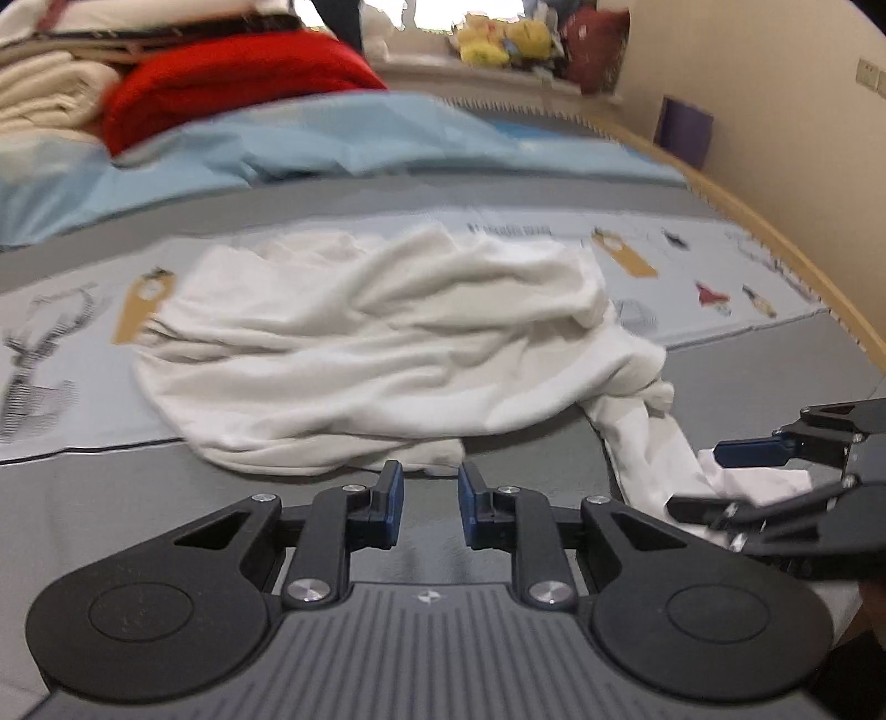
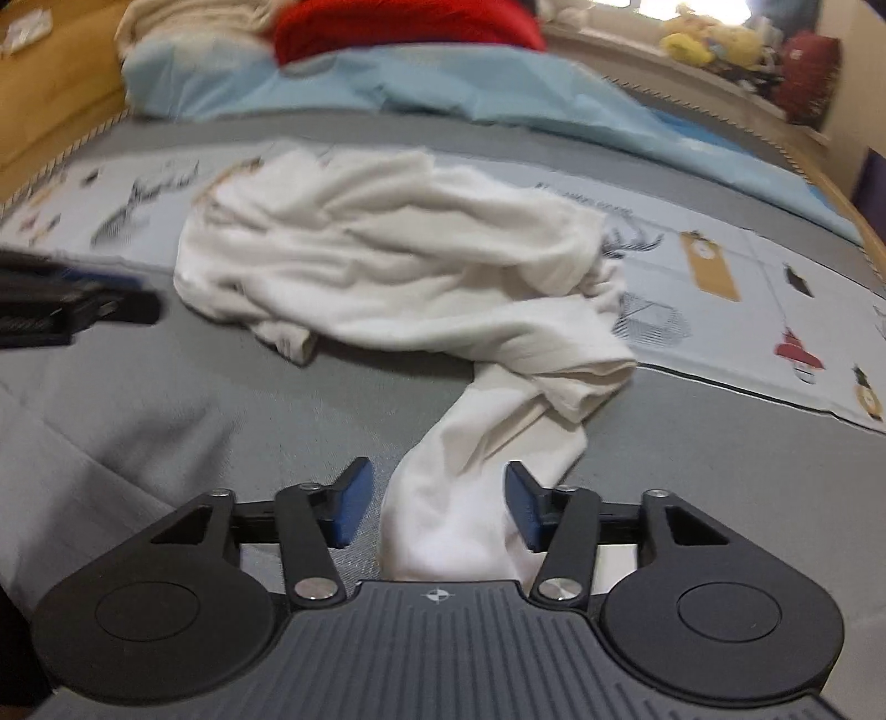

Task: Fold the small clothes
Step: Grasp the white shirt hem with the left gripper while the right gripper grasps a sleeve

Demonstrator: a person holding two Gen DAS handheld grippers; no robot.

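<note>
A crumpled white garment (image 1: 387, 343) lies in a heap on the grey bed cover; it also shows in the right wrist view (image 2: 398, 266). One long end of it trails toward the near edge. My left gripper (image 1: 431, 498) is open and empty just in front of the heap's near edge. My right gripper (image 2: 437, 509) is open, with the trailing white end (image 2: 470, 498) lying between its fingers. The right gripper also shows at the right of the left wrist view (image 1: 736, 476), over that end.
A patterned pale mat (image 1: 692, 266) lies under the heap. Behind it are a light blue sheet (image 1: 332, 144), a red blanket (image 1: 232, 77) and cream bedding (image 1: 44, 94). A wooden bed rail (image 1: 786, 260) runs along the right. Soft toys (image 2: 714, 39) sit on a far ledge.
</note>
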